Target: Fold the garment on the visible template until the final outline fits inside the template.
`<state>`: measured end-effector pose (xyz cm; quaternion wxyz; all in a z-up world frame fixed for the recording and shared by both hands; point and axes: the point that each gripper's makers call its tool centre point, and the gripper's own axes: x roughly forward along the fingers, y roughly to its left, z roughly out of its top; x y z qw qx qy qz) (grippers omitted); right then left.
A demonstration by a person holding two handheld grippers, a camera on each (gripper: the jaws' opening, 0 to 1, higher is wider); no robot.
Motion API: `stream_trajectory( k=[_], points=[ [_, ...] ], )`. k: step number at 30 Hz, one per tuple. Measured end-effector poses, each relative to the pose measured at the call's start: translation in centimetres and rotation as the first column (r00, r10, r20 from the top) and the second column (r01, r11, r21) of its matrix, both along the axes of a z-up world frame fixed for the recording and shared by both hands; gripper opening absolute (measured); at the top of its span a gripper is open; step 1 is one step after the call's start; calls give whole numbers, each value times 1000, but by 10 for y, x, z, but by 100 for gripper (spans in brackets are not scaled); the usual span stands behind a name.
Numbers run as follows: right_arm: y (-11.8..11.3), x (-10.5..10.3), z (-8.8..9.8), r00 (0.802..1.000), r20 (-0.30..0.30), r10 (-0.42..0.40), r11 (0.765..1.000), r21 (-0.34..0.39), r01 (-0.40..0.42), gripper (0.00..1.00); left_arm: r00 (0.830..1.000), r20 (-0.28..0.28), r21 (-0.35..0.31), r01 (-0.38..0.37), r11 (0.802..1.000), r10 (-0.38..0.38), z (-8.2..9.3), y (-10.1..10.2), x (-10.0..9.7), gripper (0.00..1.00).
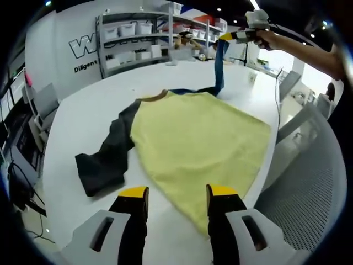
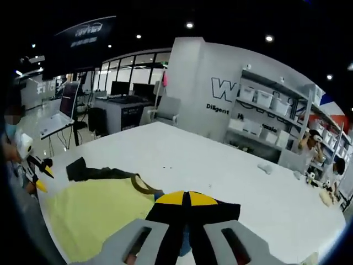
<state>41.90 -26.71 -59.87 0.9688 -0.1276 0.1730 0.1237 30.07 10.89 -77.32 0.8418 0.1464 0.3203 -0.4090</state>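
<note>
A garment with a yellow body (image 1: pixel 198 138) and dark sleeves lies spread on the white table (image 1: pixel 94 105). One dark sleeve (image 1: pixel 107 157) rests flat at the left. The other sleeve (image 1: pixel 220 63) is lifted into the air, pinched by my right gripper (image 1: pixel 238 36) in a person's hand at the top right. My left gripper (image 1: pixel 176 193) hovers open over the near hem, holding nothing. In the right gripper view my right gripper (image 2: pixel 185 197) is shut on the dark sleeve (image 2: pixel 220 212), the yellow body (image 2: pixel 94 212) lies below left, and the left gripper (image 2: pixel 43 175) stands open at the far left.
Shelves with white bins (image 1: pixel 138 38) stand behind the table. A grey chair (image 1: pixel 44 102) is at the left and a mesh chair (image 1: pixel 309 199) at the right table edge. A small white object (image 2: pixel 265 167) lies farther along the table. Desks with monitors (image 2: pixel 127 105) fill the background.
</note>
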Motion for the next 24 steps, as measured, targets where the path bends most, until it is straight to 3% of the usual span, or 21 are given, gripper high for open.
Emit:
stream_trajectory(
  k=[13,24],
  points=[
    [53,41,14,991,15,134,991,-24,-134,0,1000,11,-19,-14,1000,14,7,4,2,51],
    [110,60,11,964,23,265,964,-26,-264,0,1000,5,-8,-27,1000,27,3,12,4,52]
  ],
)
